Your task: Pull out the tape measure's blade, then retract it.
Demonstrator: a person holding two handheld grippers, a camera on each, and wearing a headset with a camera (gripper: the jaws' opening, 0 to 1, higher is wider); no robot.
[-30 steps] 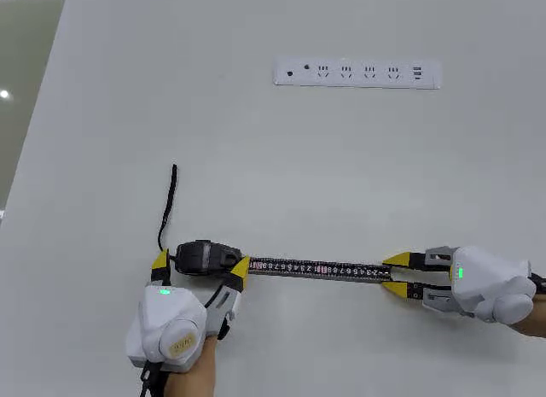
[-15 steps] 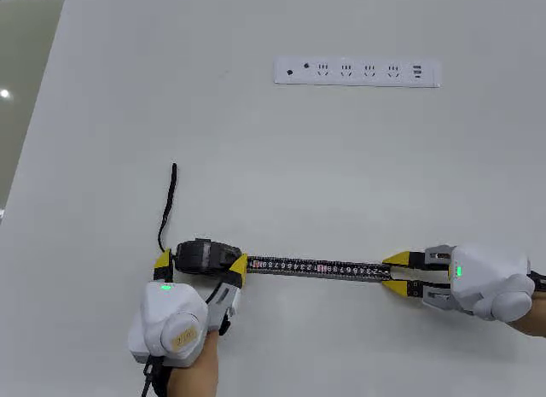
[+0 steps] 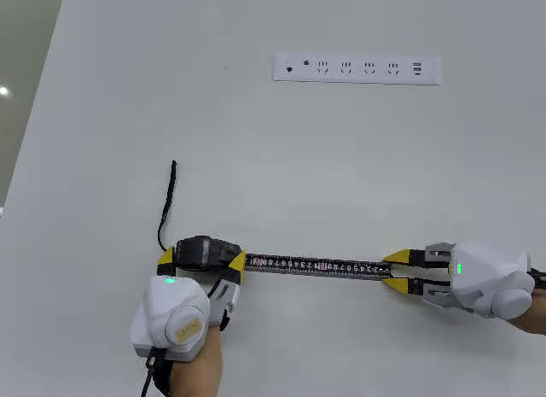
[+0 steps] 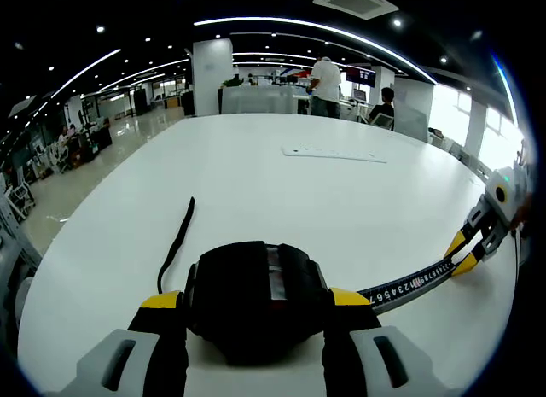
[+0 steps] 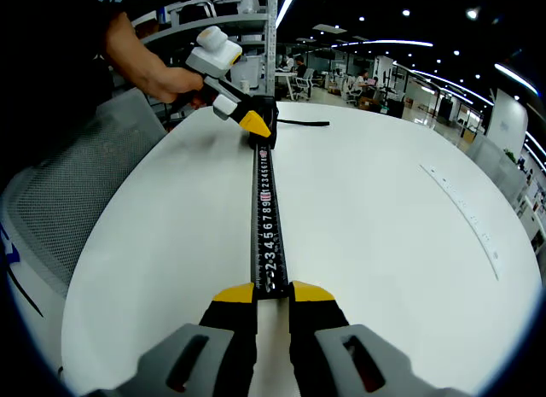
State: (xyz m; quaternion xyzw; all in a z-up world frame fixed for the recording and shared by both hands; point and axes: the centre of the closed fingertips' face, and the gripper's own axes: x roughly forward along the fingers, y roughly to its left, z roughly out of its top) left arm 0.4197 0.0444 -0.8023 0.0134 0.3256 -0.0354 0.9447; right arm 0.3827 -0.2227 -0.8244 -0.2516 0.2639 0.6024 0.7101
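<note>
On the white table (image 3: 358, 175) a black strap (image 3: 168, 201) trails away from the tape measure's case (image 3: 205, 252); the left tongs (image 3: 200, 261) are clamped on that case, one jaw against each side; the blade (image 3: 316, 266) lies drawn out flat along the table, running rightward from the case; the right tongs (image 3: 396, 271) pinch its free end, jaws nearly together; a power strip (image 3: 357, 69) lies well apart, farther back.

Tape blade (image 3: 316, 266) out slightly farther than before
</note>
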